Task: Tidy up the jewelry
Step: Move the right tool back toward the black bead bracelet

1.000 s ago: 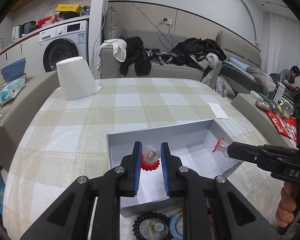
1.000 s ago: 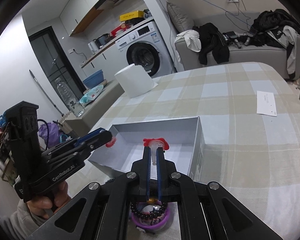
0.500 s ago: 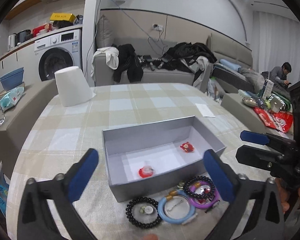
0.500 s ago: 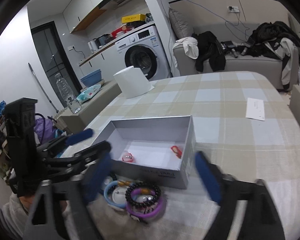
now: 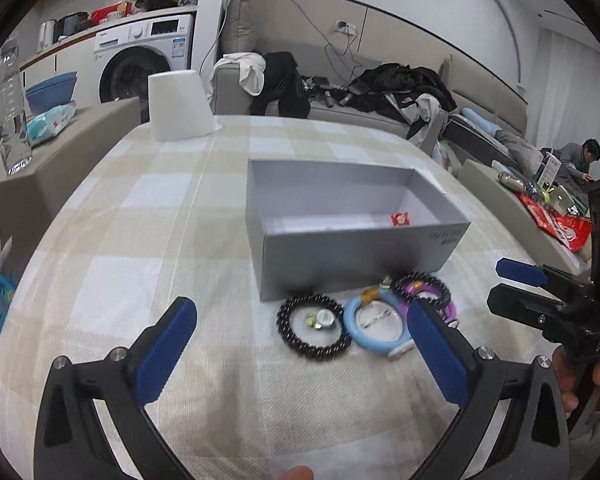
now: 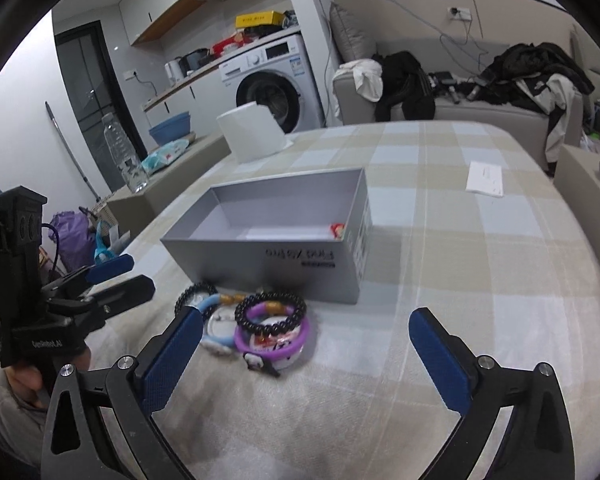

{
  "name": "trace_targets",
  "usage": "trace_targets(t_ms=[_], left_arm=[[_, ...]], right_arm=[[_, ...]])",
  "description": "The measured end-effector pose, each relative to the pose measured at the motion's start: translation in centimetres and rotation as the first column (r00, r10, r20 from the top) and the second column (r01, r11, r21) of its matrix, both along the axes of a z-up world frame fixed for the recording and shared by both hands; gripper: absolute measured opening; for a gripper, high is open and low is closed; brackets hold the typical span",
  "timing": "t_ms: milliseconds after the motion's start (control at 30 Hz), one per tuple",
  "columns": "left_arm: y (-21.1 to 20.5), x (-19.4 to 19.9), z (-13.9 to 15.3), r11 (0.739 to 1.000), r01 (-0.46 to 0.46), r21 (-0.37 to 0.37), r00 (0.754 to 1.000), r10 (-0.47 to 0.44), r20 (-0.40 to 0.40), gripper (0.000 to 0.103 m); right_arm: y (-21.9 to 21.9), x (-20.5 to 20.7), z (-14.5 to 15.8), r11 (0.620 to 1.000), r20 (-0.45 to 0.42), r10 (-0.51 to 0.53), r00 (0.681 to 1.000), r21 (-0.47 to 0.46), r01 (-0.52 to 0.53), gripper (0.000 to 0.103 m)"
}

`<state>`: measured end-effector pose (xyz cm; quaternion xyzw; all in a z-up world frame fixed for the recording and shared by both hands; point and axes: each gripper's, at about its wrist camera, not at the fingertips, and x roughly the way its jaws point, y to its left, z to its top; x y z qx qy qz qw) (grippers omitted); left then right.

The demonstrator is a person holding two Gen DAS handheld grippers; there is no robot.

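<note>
An open grey rectangular cardboard box stood on a table covered with a beige and white checked cloth, and it serves here as the landmark. Inside the box, near its right end, lay a small red ornament; the rest of the floor that showed was bare.

Just in front of the box's near wall, on the cloth, lay the loose jewelry: a black beaded bracelet ringing a small pale trinket, a light-blue smooth bangle touching it on the right, and a purple bangle with a second black beaded bracelet resting on top of it.

The left gripper hovered in front of the box over the cloth, its blue-padded jaws spread as wide as they go and holding nothing. The right gripper hung in front of the box too, jaws likewise fully apart and empty, with the purple bangle lying between and beyond its fingers, untouched.

Well behind the box, at the table's far edge, stood a white paper roll.
</note>
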<state>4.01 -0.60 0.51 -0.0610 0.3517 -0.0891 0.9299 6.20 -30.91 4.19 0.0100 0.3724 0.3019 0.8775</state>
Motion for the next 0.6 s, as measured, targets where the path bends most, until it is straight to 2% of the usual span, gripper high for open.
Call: trace_targets(t_ms=[100,167,267,600], left_arm=[[0.2,0.2,-0.5,1.000,-0.013,-0.004,1.000,0.013,-0.018,0.102],[0.5,0.3,-0.7,1.000,-0.019,-0.012,0.999,0.019,-0.029,0.102],[1.0,0.1,-0.8,0.999,-0.023,-0.031,0.999,0.022,-0.030,0.102],[1.2,0.2,-1.1,0.999,-0.033,-0.028,0.999,0.032,-0.038,0.102]], right_arm=[[0.6,-0.1,-0.7,0.999,-0.035,0.034,0.999,-0.014,-0.034,0.098],[1.0,-0.1,-1.1,0.998,-0.055,0.053,0.997,-0.024,-0.054,0.086],[1.4,-0.2,-1.5,0.997,-0.067,0.074,0.995,-0.027,-0.076,0.081],[3.3,0.7,-1.8,0.995,-0.072,0.076,0.994,-0.059,-0.080,0.076]])
